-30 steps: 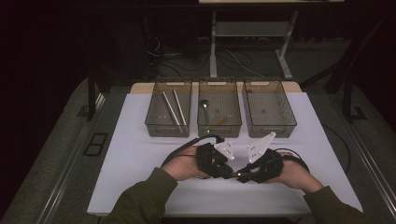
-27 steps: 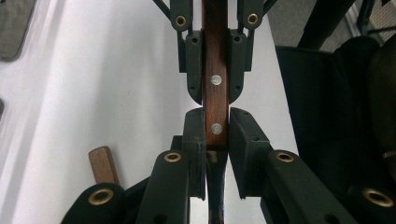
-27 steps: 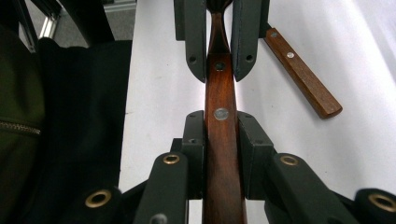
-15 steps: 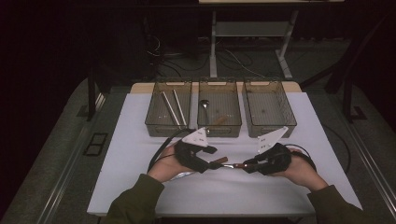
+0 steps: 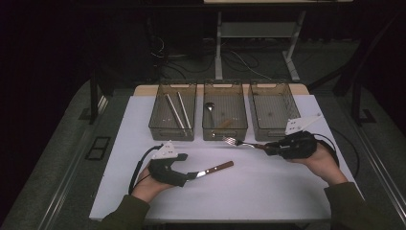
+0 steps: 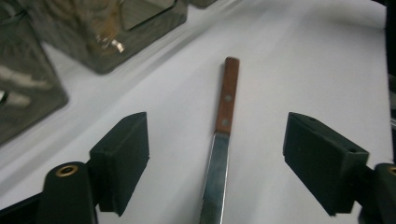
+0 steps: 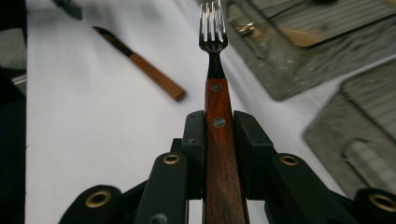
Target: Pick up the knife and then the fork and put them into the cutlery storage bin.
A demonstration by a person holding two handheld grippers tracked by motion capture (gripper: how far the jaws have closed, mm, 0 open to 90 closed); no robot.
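left hand-held gripper [image 5: 191, 176] low, jaws just opening around knife [image 6: 219, 144]; right hand-held gripper [image 7: 218, 135] level, clamps fork [image 7: 214, 60].

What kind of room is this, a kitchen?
Probably not a kitchen; more likely a lab or test workspace. A white-covered table stands in a dark room, three clear plastic sorting bins hold cutlery, and cables trail on the floor behind.

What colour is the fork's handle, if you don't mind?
Reddish-brown wood with metal rivets on the fork; clearest in the right gripper view.
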